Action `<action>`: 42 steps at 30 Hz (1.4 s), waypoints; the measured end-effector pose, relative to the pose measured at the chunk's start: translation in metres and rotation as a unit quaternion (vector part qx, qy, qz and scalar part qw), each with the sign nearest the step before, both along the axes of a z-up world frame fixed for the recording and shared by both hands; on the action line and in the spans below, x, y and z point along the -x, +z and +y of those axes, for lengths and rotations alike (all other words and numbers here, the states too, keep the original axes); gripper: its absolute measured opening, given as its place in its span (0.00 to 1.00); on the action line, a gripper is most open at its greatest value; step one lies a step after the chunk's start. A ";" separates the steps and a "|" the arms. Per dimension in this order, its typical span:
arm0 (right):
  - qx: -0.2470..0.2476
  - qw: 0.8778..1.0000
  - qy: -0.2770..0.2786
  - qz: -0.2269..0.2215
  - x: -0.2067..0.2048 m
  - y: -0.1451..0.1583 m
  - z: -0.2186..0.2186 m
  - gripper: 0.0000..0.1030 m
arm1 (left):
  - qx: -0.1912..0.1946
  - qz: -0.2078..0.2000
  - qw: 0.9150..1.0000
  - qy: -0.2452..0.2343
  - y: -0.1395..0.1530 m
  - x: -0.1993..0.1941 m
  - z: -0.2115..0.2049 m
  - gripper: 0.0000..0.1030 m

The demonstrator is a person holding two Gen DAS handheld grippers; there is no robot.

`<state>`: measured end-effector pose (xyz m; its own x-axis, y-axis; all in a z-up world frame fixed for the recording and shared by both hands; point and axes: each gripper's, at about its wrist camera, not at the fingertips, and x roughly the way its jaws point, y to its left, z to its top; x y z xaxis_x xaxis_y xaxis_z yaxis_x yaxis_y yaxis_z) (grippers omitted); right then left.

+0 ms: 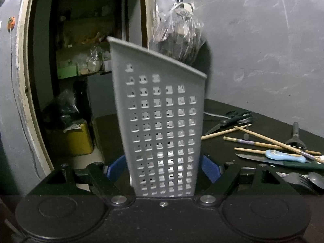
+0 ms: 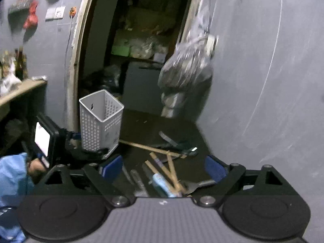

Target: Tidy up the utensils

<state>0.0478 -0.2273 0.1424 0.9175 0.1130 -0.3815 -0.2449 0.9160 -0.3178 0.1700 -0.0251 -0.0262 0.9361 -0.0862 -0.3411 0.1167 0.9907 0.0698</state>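
Left gripper (image 1: 164, 170) is clamped on the grey perforated holder (image 1: 162, 121), blue pads pressing both side walls low down, near the base. From the left wrist view I read the holder as light, thin-walled plastic: stiff enough, but the walls would flex if squeezed harder, and gripped this low it's top-heavy. It leans slightly left and its slanted rim is up. I'd keep the grip where it is and keep the opening upward. Loose utensils lie on the dark desk (image 1: 222, 109) at right: scissors (image 1: 232, 119), wooden chopsticks (image 1: 263, 139), a blue-handled knife (image 1: 283, 156), a fork (image 1: 297, 179) nearest.

Right wrist view: right gripper (image 2: 164, 170) has its jaws wide apart, nothing between the pads, pointing slightly down over the utensil pile. Chopsticks (image 2: 166, 166) are light, thin, hard and likely to roll; I'd pinch mid-shaft. Blue-handled knife (image 2: 162, 182): take the handle, stay off the blade. The holder (image 2: 99, 121) is far left, held off the desk, its open top facing this gripper. Blue sleeve (image 2: 12, 174) at far left.
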 end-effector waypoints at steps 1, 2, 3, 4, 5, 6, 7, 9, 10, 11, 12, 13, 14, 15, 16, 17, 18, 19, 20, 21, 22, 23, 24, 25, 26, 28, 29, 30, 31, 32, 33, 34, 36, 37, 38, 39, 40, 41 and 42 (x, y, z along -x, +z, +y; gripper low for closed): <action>0.004 1.000 0.010 0.003 0.007 -0.002 0.009 0.93 | 0.003 -0.003 1.000 -0.001 0.002 0.006 0.003 0.81; -0.004 1.000 0.024 0.016 0.012 -0.004 0.014 0.93 | 0.008 -0.004 1.000 -0.002 0.004 0.011 0.006 0.81; -0.014 0.999 0.041 0.031 0.017 -0.008 0.019 0.93 | 0.015 -0.006 1.000 -0.001 0.006 0.016 0.011 0.81; -0.023 0.998 0.053 0.038 0.024 -0.013 0.025 0.93 | 0.022 -0.008 1.000 0.000 0.009 0.019 0.015 0.81; -0.029 0.997 0.063 0.044 0.030 -0.018 0.032 0.93 | 0.026 -0.009 1.000 0.001 0.012 0.023 0.020 0.81; -0.031 0.996 0.074 0.050 0.037 -0.023 0.040 0.93 | 0.025 -0.012 1.000 0.005 0.015 0.025 0.023 0.81; -0.030 0.995 0.082 0.050 0.045 -0.025 0.047 0.93 | 0.022 -0.014 1.000 0.009 0.017 0.027 0.025 0.81; -0.014 0.995 0.090 0.040 0.053 -0.025 0.060 0.93 | 0.015 -0.018 1.000 0.014 0.022 0.030 0.027 0.82; -0.007 0.995 0.089 0.034 0.056 -0.022 0.062 0.93 | 0.014 -0.019 1.000 0.016 0.024 0.031 0.027 0.83; 0.000 0.996 0.086 0.030 0.055 -0.017 0.063 0.93 | 0.013 -0.021 1.000 0.019 0.026 0.031 0.028 0.83; 0.009 0.996 0.082 0.027 0.051 -0.009 0.063 0.93 | 0.013 -0.022 0.999 0.020 0.029 0.031 0.028 0.83; 0.016 0.996 0.079 0.023 0.050 -0.003 0.062 0.93 | 0.013 -0.023 0.999 0.021 0.031 0.030 0.028 0.84; 0.024 0.997 0.071 0.017 0.043 0.009 0.060 0.93 | 0.011 -0.025 0.999 0.023 0.033 0.029 0.027 0.85; 0.032 0.997 0.065 0.014 0.038 0.020 0.058 0.94 | 0.006 -0.026 0.999 0.025 0.035 0.028 0.025 0.85; 0.042 0.997 0.059 0.011 0.025 0.035 0.055 0.94 | -0.002 -0.026 0.999 0.028 0.037 0.025 0.023 0.85; 0.047 0.997 0.053 0.008 0.013 0.049 0.052 0.94 | -0.010 -0.024 0.999 0.034 0.039 0.022 0.022 0.85; 0.050 0.997 0.050 0.005 -0.001 0.064 0.049 0.95 | -0.015 -0.021 0.999 0.042 0.040 0.018 0.021 0.86; 0.051 0.998 0.048 0.000 -0.012 0.076 0.045 0.96 | -0.015 -0.015 0.999 0.048 0.043 0.014 0.021 0.88; 0.053 0.997 0.046 -0.006 -0.024 0.087 0.041 0.96 | -0.013 -0.009 0.998 0.053 0.045 0.009 0.021 0.88; 0.055 0.997 0.044 -0.015 -0.039 0.097 0.036 0.97 | -0.012 -0.007 0.998 0.060 0.047 0.006 0.021 0.88; 0.055 0.997 0.044 -0.018 -0.051 0.103 0.029 0.99 | -0.011 -0.010 0.998 0.065 0.048 0.005 0.021 0.88; 0.053 0.997 0.048 -0.018 -0.068 0.106 0.022 0.99 | -0.013 -0.013 0.998 0.067 0.048 0.003 0.020 0.88; 0.047 0.997 0.052 -0.017 -0.082 0.104 0.015 0.99 | -0.016 -0.015 0.997 0.069 0.047 0.002 0.019 0.88; 0.047 0.997 0.063 -0.009 -0.099 0.098 0.008 0.99 | -0.016 -0.020 0.997 0.069 0.046 0.002 0.018 0.88; 0.053 0.996 0.072 -0.001 -0.113 0.089 0.002 0.99 | -0.017 -0.024 0.997 0.067 0.045 0.002 0.017 0.88; 0.066 0.995 0.078 0.014 -0.140 0.064 -0.008 0.99 | -0.025 -0.038 0.997 0.069 0.040 0.002 0.011 0.89; 0.074 0.993 0.083 0.030 -0.153 0.048 -0.011 0.99 | -0.030 -0.045 0.996 0.070 0.037 0.002 0.008 0.92; 0.083 0.992 0.087 0.046 -0.167 0.031 -0.014 0.99 | -0.036 -0.051 0.995 0.074 0.033 0.001 0.003 0.94; 0.091 0.990 0.085 0.058 -0.177 0.014 -0.015 0.99 | -0.041 -0.054 0.995 0.077 0.030 -0.002 -0.002 0.95; 0.099 0.989 0.082 0.072 -0.188 -0.003 -0.016 0.99 | -0.047 -0.057 0.994 0.078 0.027 -0.004 -0.007 0.95; 0.105 0.988 0.080 0.085 -0.196 -0.017 -0.018 0.99 | -0.055 -0.060 0.993 0.082 0.023 -0.007 -0.015 0.95; 0.108 0.986 0.079 0.096 -0.204 -0.033 -0.020 0.98 | -0.065 -0.061 0.992 0.087 0.020 -0.010 -0.021 0.96; 0.116 0.984 0.071 0.118 -0.218 -0.063 -0.026 0.96 | -0.090 -0.057 0.989 0.104 0.015 -0.018 -0.033 0.96; 0.117 0.983 0.064 0.127 -0.226 -0.074 -0.030 0.93 | -0.115 -0.045 0.986 0.110 0.013 -0.023 -0.040 0.97; 0.111 0.983 0.058 0.135 -0.231 -0.084 -0.035 0.91 | -0.131 -0.042 0.984 0.115 0.011 -0.027 -0.044 0.97; 0.103 0.983 0.052 0.146 -0.238 -0.092 -0.039 0.89 | -0.140 -0.042 0.982 0.120 0.011 -0.029 -0.046 0.97; 0.094 0.982 0.048 0.158 -0.243 -0.101 -0.045 0.86 | -0.144 -0.042 0.981 0.123 0.011 -0.031 -0.047 0.97; 0.084 0.980 0.046 0.172 -0.249 -0.109 -0.050 0.84 | -0.142 -0.042 0.982 0.121 0.011 -0.032 -0.046 0.97; 0.078 0.979 0.047 0.180 -0.251 -0.115 -0.055 0.81 | -0.138 -0.040 0.982 0.119 0.011 -0.032 -0.044 0.97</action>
<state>0.2991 -0.2823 0.0273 0.7090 0.1056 -0.6973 -0.4479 0.8311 -0.3296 0.2025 -0.0695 -0.0151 0.9436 0.2233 -0.2446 -0.1326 0.9314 0.3389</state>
